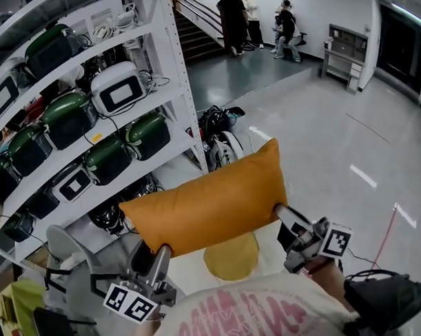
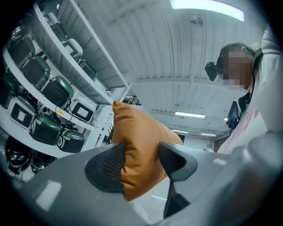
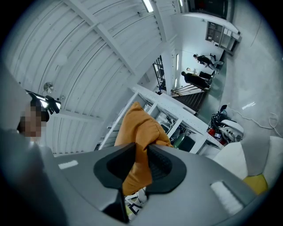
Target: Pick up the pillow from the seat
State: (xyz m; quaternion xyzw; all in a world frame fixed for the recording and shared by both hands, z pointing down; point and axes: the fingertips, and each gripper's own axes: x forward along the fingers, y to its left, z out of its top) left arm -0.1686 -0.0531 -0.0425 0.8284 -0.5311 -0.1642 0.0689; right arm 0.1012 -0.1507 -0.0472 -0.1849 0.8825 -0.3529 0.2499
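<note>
An orange pillow (image 1: 213, 202) hangs in the air in front of me, held by both grippers. My left gripper (image 1: 163, 252) is shut on its lower left edge. In the left gripper view the pillow (image 2: 139, 145) fills the gap between the two pads. My right gripper (image 1: 278, 209) is shut on the pillow's right edge. The right gripper view shows a fold of the orange pillow (image 3: 139, 145) pinched between the pads. Below the pillow sits a white seat (image 1: 193, 270) with a round yellow cushion (image 1: 231, 257) on it.
A white shelf rack (image 1: 170, 52) with green and white cases stands at the left. Cables and equipment (image 1: 222, 133) lie on the floor by its end. Several people (image 1: 257, 21) are far off by a staircase. A grey floor (image 1: 335, 141) stretches to the right.
</note>
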